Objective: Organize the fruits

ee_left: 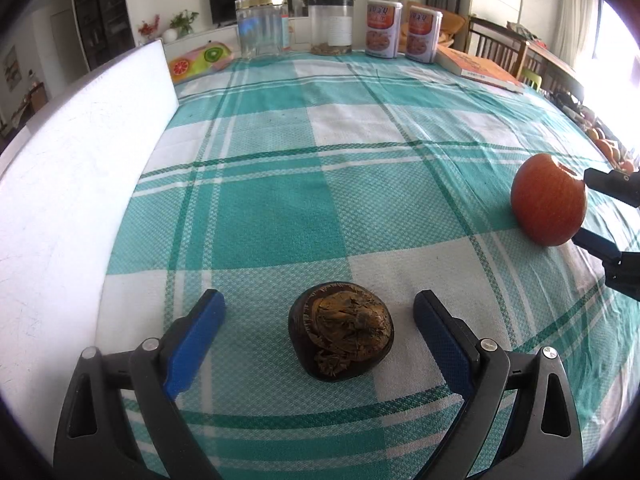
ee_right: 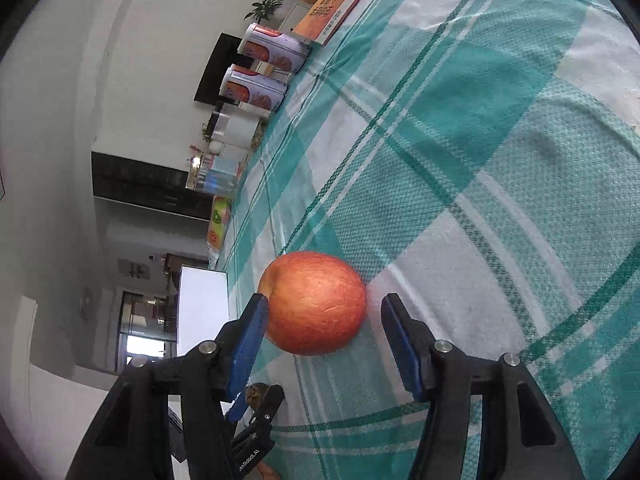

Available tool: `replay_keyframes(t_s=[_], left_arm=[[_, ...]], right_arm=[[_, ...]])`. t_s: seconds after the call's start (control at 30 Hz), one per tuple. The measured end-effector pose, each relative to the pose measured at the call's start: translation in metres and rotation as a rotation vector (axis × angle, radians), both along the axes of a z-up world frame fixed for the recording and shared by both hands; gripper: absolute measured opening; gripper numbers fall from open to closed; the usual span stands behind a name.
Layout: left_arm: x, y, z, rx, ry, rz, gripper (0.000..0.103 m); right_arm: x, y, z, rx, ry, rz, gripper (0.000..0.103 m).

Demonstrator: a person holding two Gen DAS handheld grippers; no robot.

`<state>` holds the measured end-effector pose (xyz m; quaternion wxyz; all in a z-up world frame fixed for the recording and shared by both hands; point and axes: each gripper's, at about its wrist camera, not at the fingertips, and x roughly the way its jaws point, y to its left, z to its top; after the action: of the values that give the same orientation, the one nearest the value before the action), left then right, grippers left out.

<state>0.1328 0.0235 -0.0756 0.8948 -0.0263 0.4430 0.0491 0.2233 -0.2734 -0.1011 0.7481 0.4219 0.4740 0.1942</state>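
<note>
A dark brown mangosteen [ee_left: 341,331] with a dried calyx lies on the green checked tablecloth [ee_left: 340,128], between the open fingers of my left gripper [ee_left: 320,308], untouched by either pad. A red apple [ee_left: 549,199] lies on the cloth at the right, between the fingers of my right gripper [ee_left: 580,208]. In the right wrist view the apple [ee_right: 316,303] sits between the open jaws of my right gripper [ee_right: 324,316]; the left pad [ee_right: 250,340] is at its skin, the right pad is apart. The mangosteen [ee_right: 256,394] peeks out low behind the fingers.
A white board [ee_left: 80,184] stands along the cloth's left side. At the far edge stand a clear jar [ee_left: 262,26], a second jar [ee_left: 331,24], two printed cans [ee_left: 402,30] and an orange book [ee_left: 480,69]. More fruit [ee_left: 608,148] lies off the right edge.
</note>
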Motion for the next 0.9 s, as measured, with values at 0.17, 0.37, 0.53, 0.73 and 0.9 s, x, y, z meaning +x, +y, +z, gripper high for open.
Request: replay_keyframes(t_s=[0.17,0.37,0.53,0.73,0.9], left_arm=[[0.0,0.0,0.0,-0.003,0.0,-0.001,0.097],[-0.011,0.01,0.005,-0.083,0.018,-0.092,0.097],[-0.035,0.017,0.01,-0.2,0.004,-0.122,0.096],[-0.015,0.0,0.015,-0.084,-0.022,-0.111,0.092],[-0.007,-0.001,0.009,-0.036,0.005,-0.095,0.046]], right_arm=[[-0.003,-0.004,0.015,-0.054,-0.05,0.004,0.065],[-0.045,-0.036,0.049,-0.411,-0.261,-0.061,0.094],[-0.071,-0.004,0.05,-0.674,-0.355,0.148,0.095],[-0.05,0.034,0.047,-0.675,-0.379,0.246,0.095],[-0.013,0.078,0.043,-0.787,-0.351,0.354,0.095]])
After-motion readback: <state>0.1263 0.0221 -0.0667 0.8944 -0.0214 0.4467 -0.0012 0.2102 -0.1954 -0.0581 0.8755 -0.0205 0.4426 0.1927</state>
